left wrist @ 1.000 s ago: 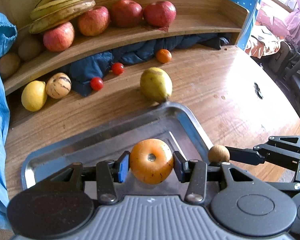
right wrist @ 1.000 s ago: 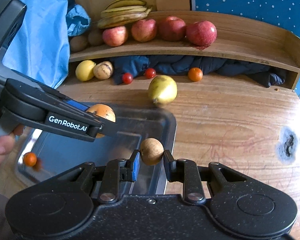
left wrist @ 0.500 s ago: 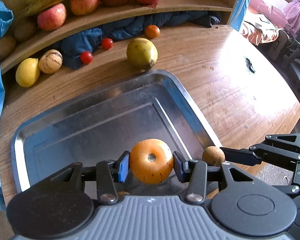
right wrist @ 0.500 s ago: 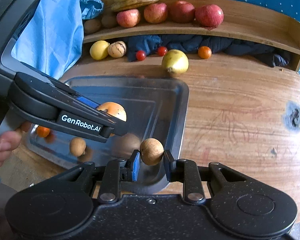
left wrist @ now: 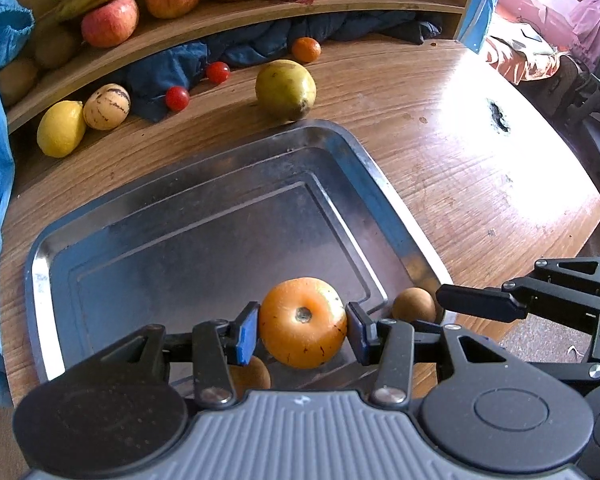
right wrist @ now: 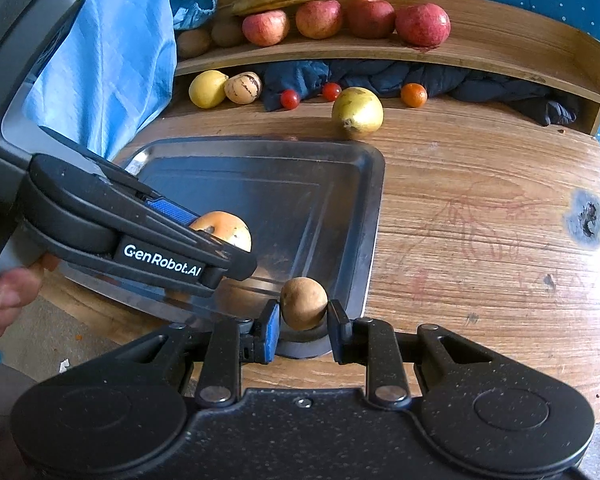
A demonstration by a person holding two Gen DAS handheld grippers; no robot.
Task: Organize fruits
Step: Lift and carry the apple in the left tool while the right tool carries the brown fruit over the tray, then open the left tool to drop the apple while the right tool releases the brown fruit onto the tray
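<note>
Left tool (left wrist: 302, 328) gripping orange fruit (left wrist: 302, 322), stem dimple facing camera, over tray (left wrist: 204, 216)

We look down along each gripper from close above the rectangular steel tray's (left wrist: 196, 184) near edge; both views share it and the curved wooden shelf (right wrist: 480, 46).

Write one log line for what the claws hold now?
left claw: orange fruit | right claw: small brown fruit | both over tray
</note>
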